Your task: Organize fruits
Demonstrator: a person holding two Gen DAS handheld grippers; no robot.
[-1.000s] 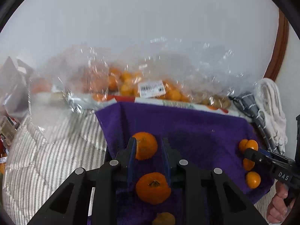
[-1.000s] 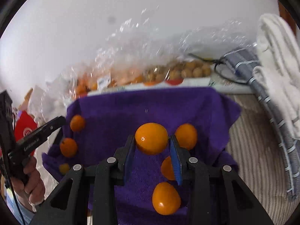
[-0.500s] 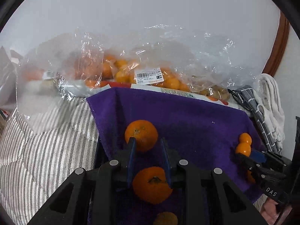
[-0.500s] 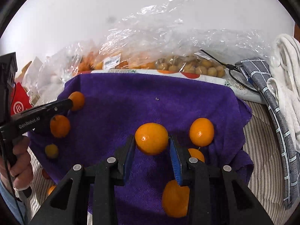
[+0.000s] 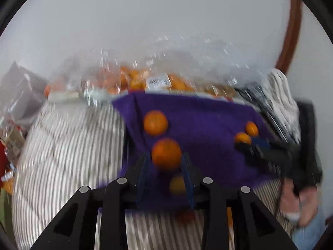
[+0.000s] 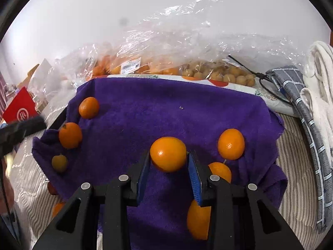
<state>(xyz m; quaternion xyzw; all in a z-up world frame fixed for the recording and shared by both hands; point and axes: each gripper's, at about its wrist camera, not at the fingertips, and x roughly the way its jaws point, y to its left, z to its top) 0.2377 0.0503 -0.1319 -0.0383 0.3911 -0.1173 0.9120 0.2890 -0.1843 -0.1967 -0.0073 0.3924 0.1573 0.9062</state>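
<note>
A purple towel [image 6: 166, 112] lies on a striped cloth, with several mandarins on it. My right gripper [image 6: 168, 156] is shut on a mandarin [image 6: 168, 153] and holds it over the towel's middle. More mandarins lie at the right [image 6: 231, 144] and at the left edge [image 6: 70, 135]. In the blurred left wrist view my left gripper [image 5: 165, 160] is open around a mandarin [image 5: 166, 153] at the towel's [image 5: 204, 120] left part; another mandarin [image 5: 155, 122] lies just beyond. The right gripper shows there at the right [image 5: 256, 145].
A clear plastic bag of oranges [image 6: 129, 66] and small brown fruits [image 6: 220, 75] lies behind the towel. A grey checked cloth [image 6: 299, 95] and white towel [image 6: 320, 79] lie at the right. A red packet [image 6: 19, 109] sits at the left. Striped cloth [image 5: 62, 145] surrounds the towel.
The left gripper has pulled back and swung, so the near mandarin now sits at its fingertips; the view is blurred. The right gripper has moved slightly back, still holding its mandarin.
</note>
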